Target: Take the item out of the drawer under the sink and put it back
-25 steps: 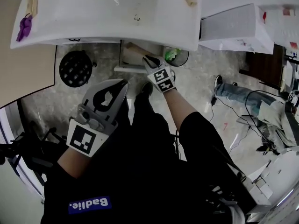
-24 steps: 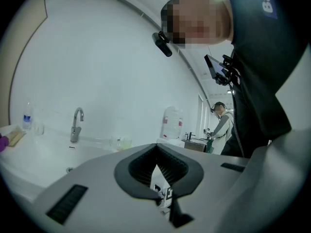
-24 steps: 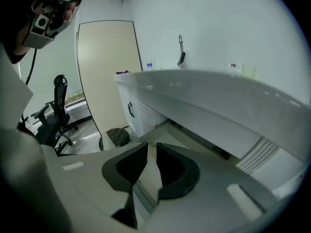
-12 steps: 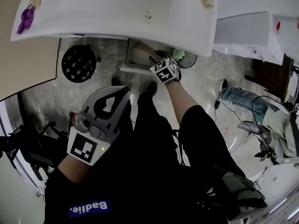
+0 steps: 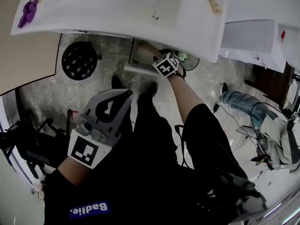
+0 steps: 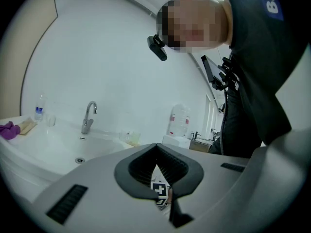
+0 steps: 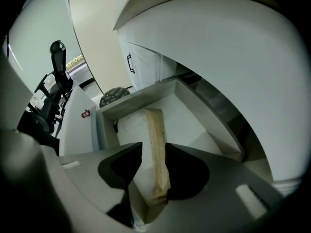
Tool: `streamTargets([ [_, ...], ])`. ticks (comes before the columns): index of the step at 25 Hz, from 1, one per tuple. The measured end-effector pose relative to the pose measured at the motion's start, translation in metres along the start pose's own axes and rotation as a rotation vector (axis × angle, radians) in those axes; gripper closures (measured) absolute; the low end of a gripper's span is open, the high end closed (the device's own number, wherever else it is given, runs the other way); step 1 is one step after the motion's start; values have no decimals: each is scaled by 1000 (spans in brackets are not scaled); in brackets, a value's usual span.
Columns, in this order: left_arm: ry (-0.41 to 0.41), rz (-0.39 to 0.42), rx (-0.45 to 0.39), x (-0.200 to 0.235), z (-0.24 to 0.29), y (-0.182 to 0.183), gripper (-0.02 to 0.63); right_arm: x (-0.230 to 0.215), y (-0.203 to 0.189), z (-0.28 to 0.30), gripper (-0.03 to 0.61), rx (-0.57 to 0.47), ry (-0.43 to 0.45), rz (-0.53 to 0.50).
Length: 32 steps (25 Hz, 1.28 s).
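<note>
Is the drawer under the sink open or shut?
Open: the right gripper view looks into the drawer, with a tan block in it.

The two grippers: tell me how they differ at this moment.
The left gripper is shut and empty; the right gripper, its jaws just opening, stands open with a wooden block between them. The left gripper is held level by the person's torso; the right gripper points down into the drawer under the sink. Both are grey two-jaw tools.

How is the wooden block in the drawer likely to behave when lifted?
The wooden block looks straight and solid, so probably stiff. Its flat sides suggest it won't roll in the drawer. Being long and narrow, it may tilt if gripped at one end.
</note>
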State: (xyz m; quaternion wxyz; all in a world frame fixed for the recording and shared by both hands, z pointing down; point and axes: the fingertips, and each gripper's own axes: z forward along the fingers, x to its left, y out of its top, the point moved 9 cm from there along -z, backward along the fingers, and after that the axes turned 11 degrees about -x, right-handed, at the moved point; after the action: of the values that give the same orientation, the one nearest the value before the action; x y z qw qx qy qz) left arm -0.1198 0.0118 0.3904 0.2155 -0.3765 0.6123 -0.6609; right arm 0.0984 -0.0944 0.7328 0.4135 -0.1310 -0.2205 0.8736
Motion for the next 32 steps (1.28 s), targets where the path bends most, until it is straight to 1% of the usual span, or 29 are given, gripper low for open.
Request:
streamTargets([
  [4, 10, -3, 7, 3, -4, -3, 607, -2, 10, 13, 428, 55, 21, -67],
  [9, 20, -1, 16, 8, -8, -6, 607, -2, 7, 35, 422, 132, 26, -154],
  [18, 19, 1, 47, 9, -17, -13, 608, -2, -5, 55, 425, 193, 10, -210],
  [21, 16, 7, 56, 9, -18, -14, 608, -1, -5, 57, 436, 201, 7, -234],
  [22, 17, 7, 56, 9, -18, -14, 607, -1, -5, 57, 450, 201, 3, -247],
  [23, 17, 7, 56, 8, -18, -14, 607, 0, -4, 56, 488, 199, -6, -261],
  [25, 13, 6, 55, 7, -19, -13, 607, 1, -2, 52, 513, 190, -24, -281],
  [32, -7, 17, 57, -1, -21, -4, 609, 9, 7, 26, 518, 149, -48, -331],
])
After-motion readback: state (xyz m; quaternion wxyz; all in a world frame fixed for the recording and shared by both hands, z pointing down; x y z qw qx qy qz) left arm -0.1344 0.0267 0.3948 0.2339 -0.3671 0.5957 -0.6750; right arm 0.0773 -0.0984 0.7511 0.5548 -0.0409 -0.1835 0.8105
